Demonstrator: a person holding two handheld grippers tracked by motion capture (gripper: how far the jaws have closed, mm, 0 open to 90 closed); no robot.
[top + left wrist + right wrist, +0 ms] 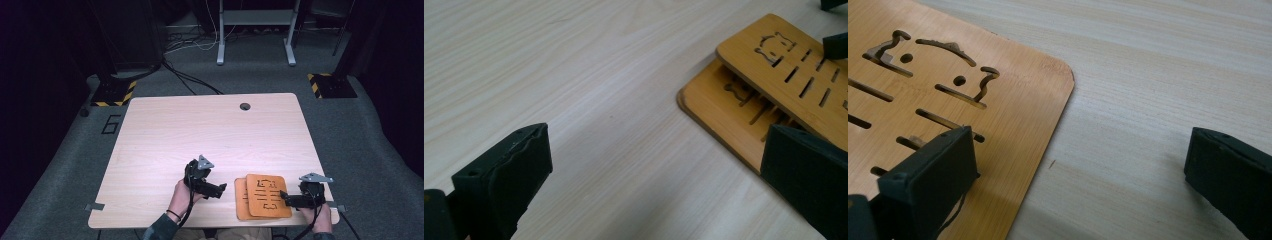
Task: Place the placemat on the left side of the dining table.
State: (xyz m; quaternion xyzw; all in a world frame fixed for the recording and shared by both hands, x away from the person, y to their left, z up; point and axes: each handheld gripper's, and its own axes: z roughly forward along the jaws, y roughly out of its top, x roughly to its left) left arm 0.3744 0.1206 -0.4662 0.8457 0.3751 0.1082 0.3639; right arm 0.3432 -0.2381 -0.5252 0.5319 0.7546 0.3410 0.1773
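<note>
Two orange wooden boards (262,196) are stacked at the near edge of the pale wood-grain worktop (200,135), the upper one shifted off the lower; slots and an animal outline are cut through them. Just left of the stack, the left hand-held gripper (220,189) is held with its jaws apart. At the stack's right edge, the right hand-held gripper (284,196) is spread wide, one jaw over the upper board. Grey carpet, cables and a frame's white legs (255,35) are seen beyond.

A black numeral "6" (110,124) was marked on the grey floor (75,150), left of centre in the frame, just beside the desk's (210,130) far-left corner; nothing else could be read.
</note>
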